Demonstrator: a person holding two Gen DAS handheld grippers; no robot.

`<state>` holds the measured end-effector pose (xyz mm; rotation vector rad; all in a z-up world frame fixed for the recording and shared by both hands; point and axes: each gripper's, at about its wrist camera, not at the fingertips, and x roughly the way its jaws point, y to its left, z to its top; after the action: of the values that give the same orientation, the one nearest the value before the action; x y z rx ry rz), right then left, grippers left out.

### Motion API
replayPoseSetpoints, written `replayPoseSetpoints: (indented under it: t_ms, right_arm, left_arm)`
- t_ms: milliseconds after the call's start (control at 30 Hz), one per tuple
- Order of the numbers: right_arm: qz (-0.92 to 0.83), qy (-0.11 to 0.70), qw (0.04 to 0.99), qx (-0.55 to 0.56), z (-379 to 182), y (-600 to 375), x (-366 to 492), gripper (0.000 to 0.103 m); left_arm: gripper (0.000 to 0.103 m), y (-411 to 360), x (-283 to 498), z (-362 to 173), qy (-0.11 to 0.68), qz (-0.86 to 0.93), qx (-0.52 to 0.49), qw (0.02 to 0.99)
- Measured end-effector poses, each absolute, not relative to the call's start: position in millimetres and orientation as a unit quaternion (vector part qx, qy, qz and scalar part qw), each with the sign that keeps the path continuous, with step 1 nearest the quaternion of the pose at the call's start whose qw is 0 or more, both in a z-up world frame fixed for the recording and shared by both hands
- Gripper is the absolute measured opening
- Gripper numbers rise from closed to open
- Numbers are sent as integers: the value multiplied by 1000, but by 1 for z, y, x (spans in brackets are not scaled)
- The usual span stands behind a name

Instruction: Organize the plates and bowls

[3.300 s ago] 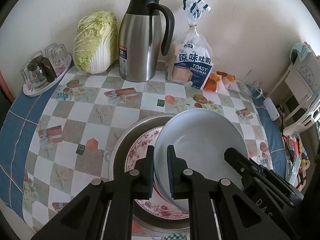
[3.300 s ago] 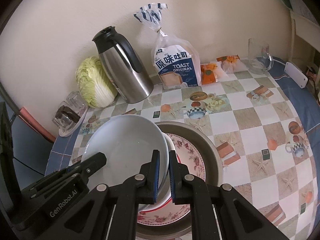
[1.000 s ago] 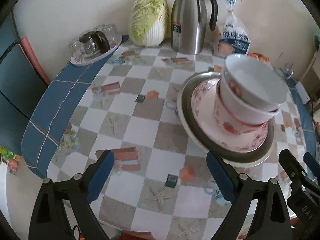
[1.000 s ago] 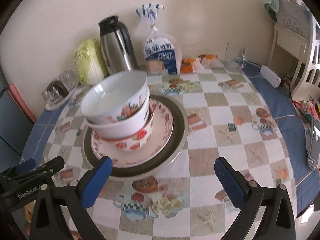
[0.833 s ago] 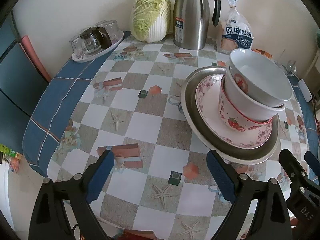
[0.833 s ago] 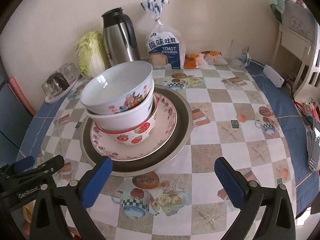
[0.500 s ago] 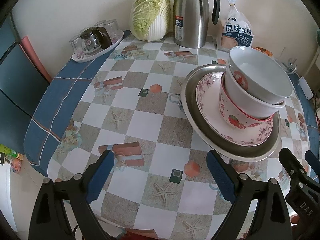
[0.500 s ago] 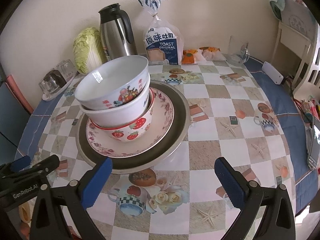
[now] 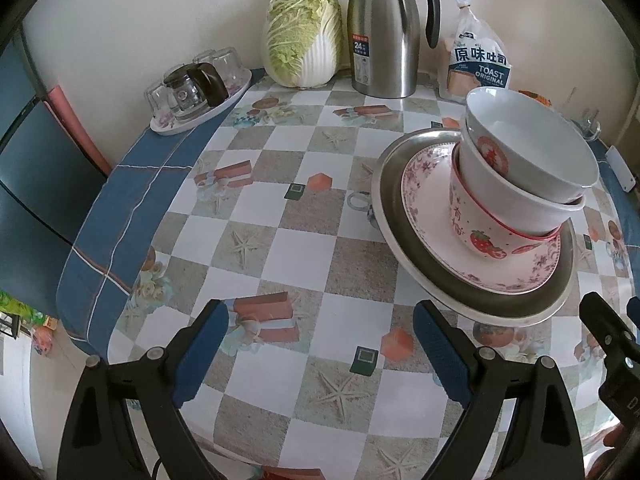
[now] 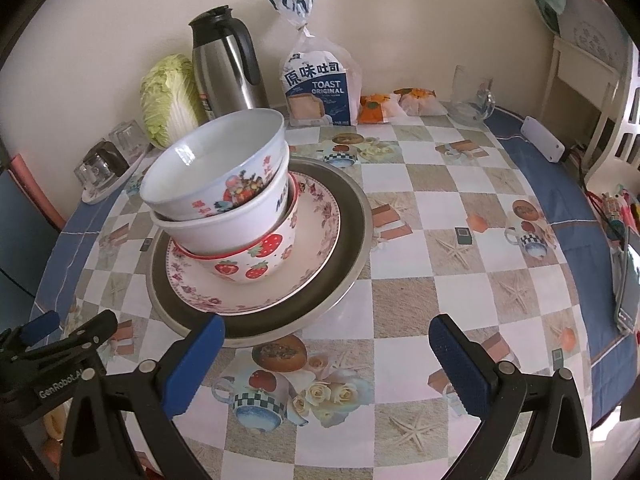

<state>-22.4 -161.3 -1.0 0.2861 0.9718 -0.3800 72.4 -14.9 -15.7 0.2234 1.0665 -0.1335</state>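
Bowl stack beyond left gripper, right gripper (both spread, empty).

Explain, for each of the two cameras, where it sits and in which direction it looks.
Left wrist: sits on the left gripper, looking forward across the table; stacked bowls lie to its right; its open fingers show.
Right wrist: sits on the right gripper, same direction; the bowls lie to its left; its open fingers show.
Shared: bowls, kettle, cabbage.
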Motion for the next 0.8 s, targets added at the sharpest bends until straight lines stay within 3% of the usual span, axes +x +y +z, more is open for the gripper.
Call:
replayPoseSetpoints:
  t_ms: [800]
  right_arm:
    - [-185, 470, 851, 141, -5, -168, -23, 103]
  left_arm:
    - [94, -20, 77, -23, 512, -66, 113, 849]
